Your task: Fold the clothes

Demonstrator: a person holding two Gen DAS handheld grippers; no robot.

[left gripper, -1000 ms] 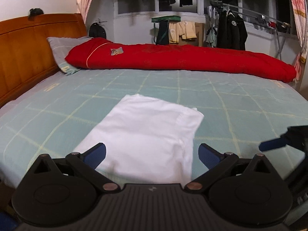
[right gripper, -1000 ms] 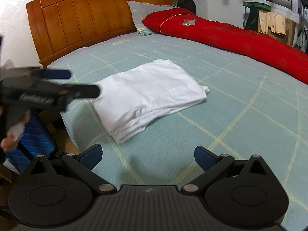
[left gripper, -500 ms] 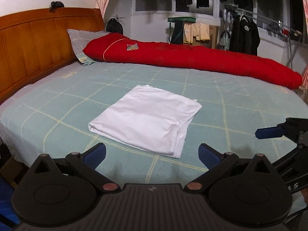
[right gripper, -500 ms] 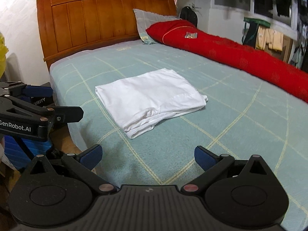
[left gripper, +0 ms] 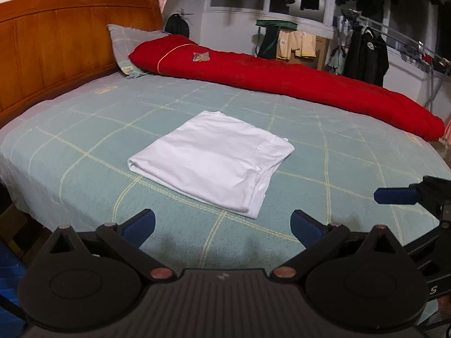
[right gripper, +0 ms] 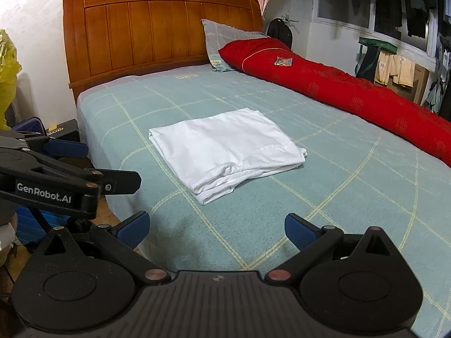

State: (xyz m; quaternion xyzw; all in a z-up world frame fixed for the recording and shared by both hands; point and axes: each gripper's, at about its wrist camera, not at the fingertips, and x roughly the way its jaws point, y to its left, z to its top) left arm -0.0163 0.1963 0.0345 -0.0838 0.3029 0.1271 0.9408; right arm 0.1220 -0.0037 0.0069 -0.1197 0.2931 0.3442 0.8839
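we've pulled both claws back off the white garment (left gripper: 210, 160) vs a sec ago; left claw (left gripper: 222, 225) & right claw (right gripper: 217, 229) both wide, empty. garment sits folded mid bed (left gripper: 84, 146), fold prob done.

We cannot count the layers inside the folded white cotton garment (left gripper: 210, 159); its underside lies hidden against the green checked bedspread (left gripper: 84, 140). In the left wrist view the right gripper (left gripper: 394, 195) is cut off by the right edge, showing only one blue pad, so we cannot read its spread there. The red quilted duvet (right gripper: 352, 93) runs out of the right wrist view at the right edge and covers the bed's far side. The small patterned packet (right gripper: 283, 61) on it is too small to identify. The dark clothes hanging by the window (left gripper: 366, 53) blur together.
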